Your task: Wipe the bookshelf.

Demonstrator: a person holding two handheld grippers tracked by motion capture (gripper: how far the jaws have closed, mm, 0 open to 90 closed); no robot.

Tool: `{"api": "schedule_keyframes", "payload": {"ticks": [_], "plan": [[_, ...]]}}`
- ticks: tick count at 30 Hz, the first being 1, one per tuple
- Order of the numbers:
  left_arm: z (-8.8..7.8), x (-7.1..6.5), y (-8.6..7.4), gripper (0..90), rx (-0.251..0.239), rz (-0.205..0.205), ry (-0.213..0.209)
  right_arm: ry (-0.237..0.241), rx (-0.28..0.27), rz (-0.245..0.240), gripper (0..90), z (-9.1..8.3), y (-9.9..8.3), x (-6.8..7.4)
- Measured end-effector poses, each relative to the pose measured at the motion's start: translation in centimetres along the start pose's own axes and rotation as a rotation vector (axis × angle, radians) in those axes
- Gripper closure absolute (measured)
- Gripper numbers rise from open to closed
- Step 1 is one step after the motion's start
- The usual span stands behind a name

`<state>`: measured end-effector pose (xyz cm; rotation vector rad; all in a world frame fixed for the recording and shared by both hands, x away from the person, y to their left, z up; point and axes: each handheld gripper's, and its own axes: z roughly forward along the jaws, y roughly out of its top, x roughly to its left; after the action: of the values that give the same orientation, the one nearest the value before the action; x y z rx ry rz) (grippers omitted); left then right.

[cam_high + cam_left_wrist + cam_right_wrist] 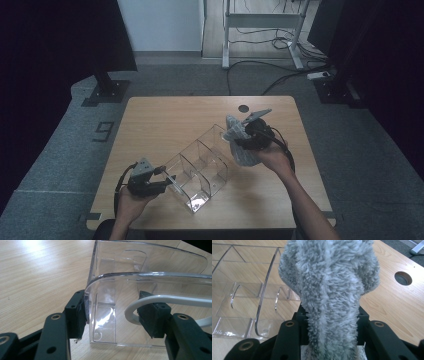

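Observation:
A clear plastic organizer (200, 165) with several open compartments lies slantwise on the wooden table (165, 115). My left gripper (167, 181) holds its near-left end. In the left gripper view one pad (79, 312) presses the outer wall of the organizer (150, 262) and the other pad (152, 316) sits on the far side, so the left gripper (115, 315) is shut on it. My right gripper (245, 136) is shut on a fluffy grey sock (240, 152), held just above the organizer's far-right end. The sock (329, 277) rises between the right gripper (332, 315) jaws, with the organizer (244, 290) to its left.
A round cable hole (243, 108) sits in the table near its far edge, seen again as a hole (403, 278) in the right gripper view. A white cable (175, 300) loops past the left gripper's pad. Dark screens and a desk frame (262, 22) stand on the floor beyond.

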<state>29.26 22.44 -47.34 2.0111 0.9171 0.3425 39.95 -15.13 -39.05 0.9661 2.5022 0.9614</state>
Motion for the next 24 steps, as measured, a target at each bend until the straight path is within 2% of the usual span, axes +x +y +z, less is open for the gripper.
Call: {"api": "schedule_keyframes", "payload": {"ticks": [11, 24], "plan": [[0.0, 0.0, 0.0, 42.5, -0.001, 0.001, -0.002, 0.003, -0.006, 0.019, 60.4, -0.8, -2.1, -0.2], [0.0, -0.1, 0.0, 42.4, -0.005, 0.0, -0.004, 0.012, -0.02, 0.037, 61.5, -0.5, -3.7, -0.1]]}}
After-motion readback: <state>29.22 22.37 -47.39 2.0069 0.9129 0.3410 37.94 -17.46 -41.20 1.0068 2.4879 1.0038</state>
